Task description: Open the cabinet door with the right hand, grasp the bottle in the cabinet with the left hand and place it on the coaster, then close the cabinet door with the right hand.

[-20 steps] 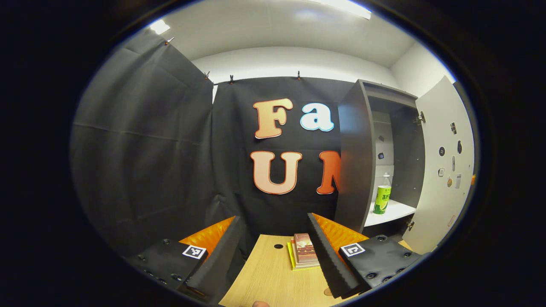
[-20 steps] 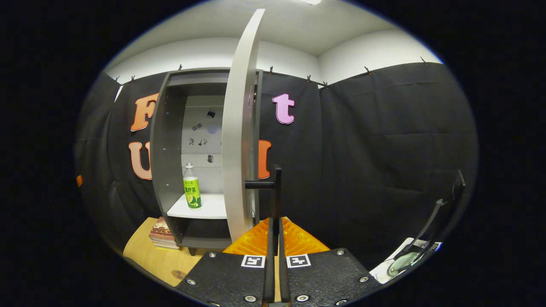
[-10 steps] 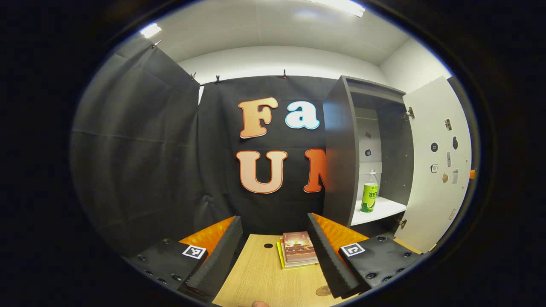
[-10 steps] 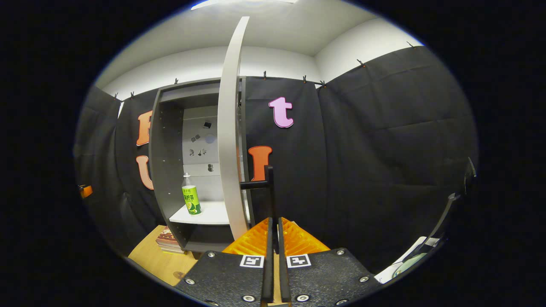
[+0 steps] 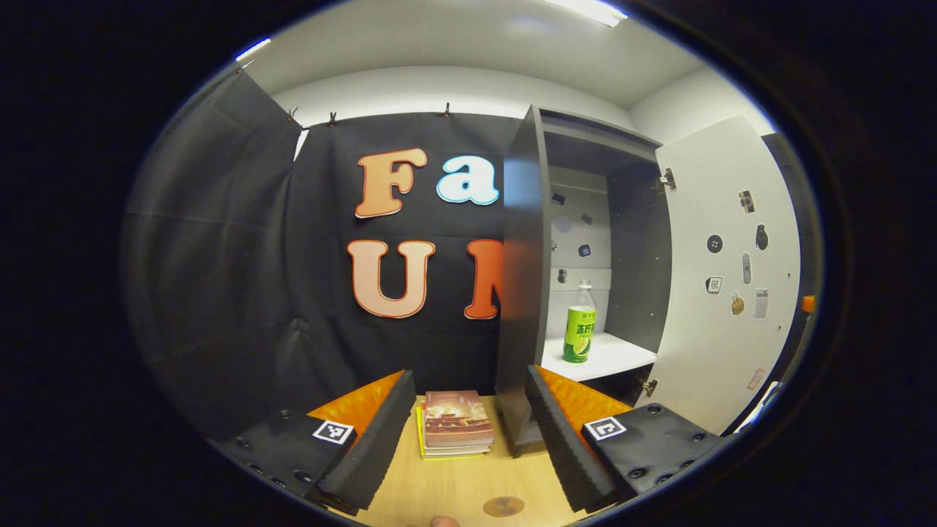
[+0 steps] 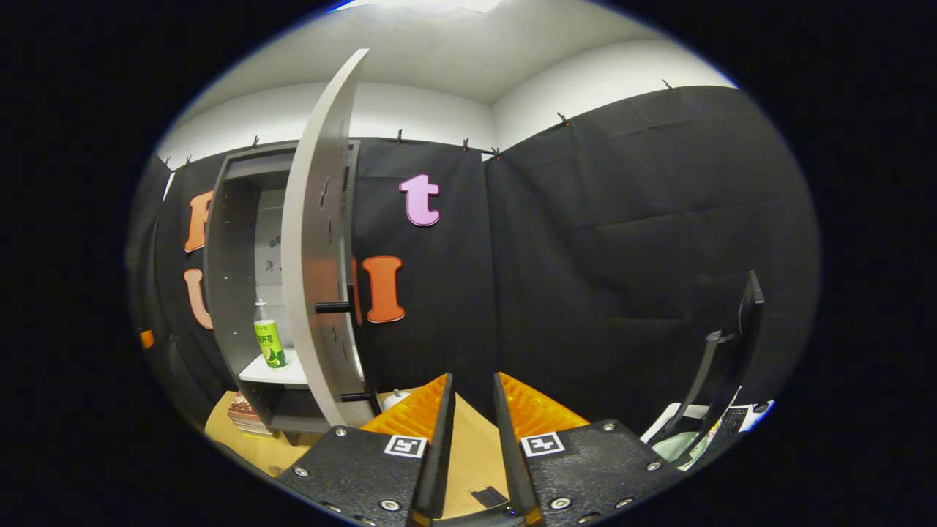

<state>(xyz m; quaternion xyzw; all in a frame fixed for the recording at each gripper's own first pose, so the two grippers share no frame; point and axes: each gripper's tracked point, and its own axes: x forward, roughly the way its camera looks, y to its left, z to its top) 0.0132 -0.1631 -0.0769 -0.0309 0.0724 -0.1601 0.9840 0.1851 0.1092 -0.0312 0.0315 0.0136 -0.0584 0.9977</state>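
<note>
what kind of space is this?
Looks like a staged recording booth, not a home: black cloth wall clipped up on all sides, one small cabinet standing on a wooden table, holding a lone bottle.

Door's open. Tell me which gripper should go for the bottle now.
Left. The left gripper has its jaws open and faces the bottle standing on the cabinet shelf. The right gripper is off beside the open door.

I see the cabinet door (image 5: 721,278) swung wide open, the green-labelled bottle (image 5: 579,334) upright on its white shelf, the round brown coaster (image 5: 504,506) on my table.
</note>
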